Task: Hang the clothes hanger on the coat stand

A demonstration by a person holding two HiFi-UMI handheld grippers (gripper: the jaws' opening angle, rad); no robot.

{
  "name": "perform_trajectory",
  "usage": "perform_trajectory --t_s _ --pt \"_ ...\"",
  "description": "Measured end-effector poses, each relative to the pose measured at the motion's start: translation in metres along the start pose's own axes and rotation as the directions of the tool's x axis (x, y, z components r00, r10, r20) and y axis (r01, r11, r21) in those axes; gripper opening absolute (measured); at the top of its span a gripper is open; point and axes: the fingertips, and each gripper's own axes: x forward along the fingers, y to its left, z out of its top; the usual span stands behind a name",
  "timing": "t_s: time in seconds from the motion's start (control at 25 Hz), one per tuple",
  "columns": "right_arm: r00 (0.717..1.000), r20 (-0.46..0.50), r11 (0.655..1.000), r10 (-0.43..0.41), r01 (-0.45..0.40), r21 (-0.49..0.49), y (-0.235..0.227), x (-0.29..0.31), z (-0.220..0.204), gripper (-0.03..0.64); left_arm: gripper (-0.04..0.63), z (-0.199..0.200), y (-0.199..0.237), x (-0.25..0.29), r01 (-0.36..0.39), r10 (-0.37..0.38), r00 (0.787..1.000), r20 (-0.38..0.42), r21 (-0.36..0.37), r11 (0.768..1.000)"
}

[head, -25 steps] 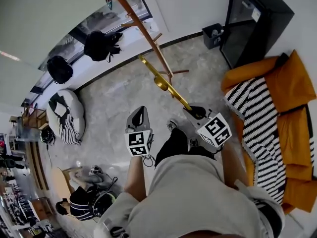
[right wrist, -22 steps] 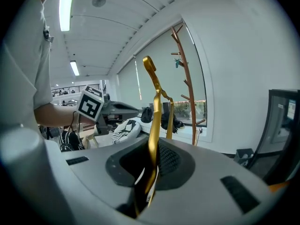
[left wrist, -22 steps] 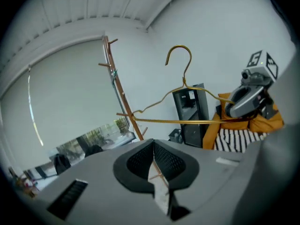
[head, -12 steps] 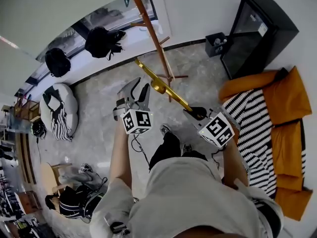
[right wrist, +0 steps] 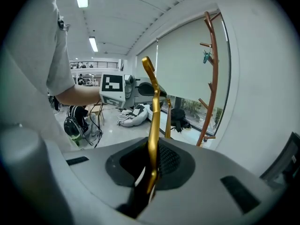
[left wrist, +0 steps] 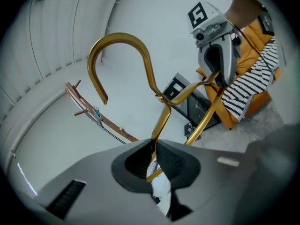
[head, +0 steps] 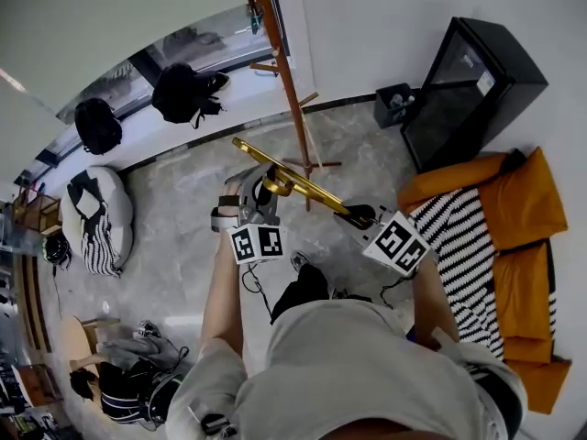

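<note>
One clothes hanger [left wrist: 161, 121], newly between closing left claw [left wrist: 153, 149] jaws.

Grey marbled floor [head: 183, 246], white wall [head: 367, 26]. Orange sofa [head: 527, 204] w/ striped throw [head: 468, 246] at right, blk cabinet [head: 468, 90] nr wall, window [head: 206, 39] along left.

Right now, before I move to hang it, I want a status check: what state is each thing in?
Gold metal clothes hanger: held in both grippers, not yet hung.
Left gripper: jaws closing, hanger rod between them.
Right gripper: shut on the hanger.
Wooden coat stand: upright, hanger not on it.
</note>
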Motion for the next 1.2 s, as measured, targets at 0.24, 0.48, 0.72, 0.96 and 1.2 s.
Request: perform_trajectory --t_s 0.24,0.48,0.72,0.96,1.2 --pt "0.998 -0.024 0.996 -0.060 0.058 -0.074 -0.031 0.020 0.012 0.025 0.032 -0.021 0.017 0.015 -0.003 0.000 0.999 -0.053 -0.048 0.999" --pt "0.922 -0.125 0.885 -0.366 0.303 -0.353 -0.079 0.045 0.010 0.087 0.025 -0.043 0.020 0.029 -0.003 -0.019 0.987 -0.161 -0.132 0.991" --pt "0.833 -0.070 0.745 -0.549 0.450 -0.492 -0.101 0.070 0.027 0.093 0.023 -0.055 0.005 0.041 0.022 -0.072 0.975 -0.209 -0.232 0.972" --pt "0.774 -0.033 0.635 -0.633 0.494 -0.593 -0.116 0.082 0.042 0.067 0.021 -0.072 0.010 0.050 -0.008 -0.071 0.965 -0.251 -0.303 0.953" --pt "0.782 -0.026 0.618 -0.622 0.471 -0.629 -0.130 0.101 0.058 0.109 0.021 -0.096 0.028 0.065 -0.017 -0.078 0.962 -0.261 -0.343 0.939"
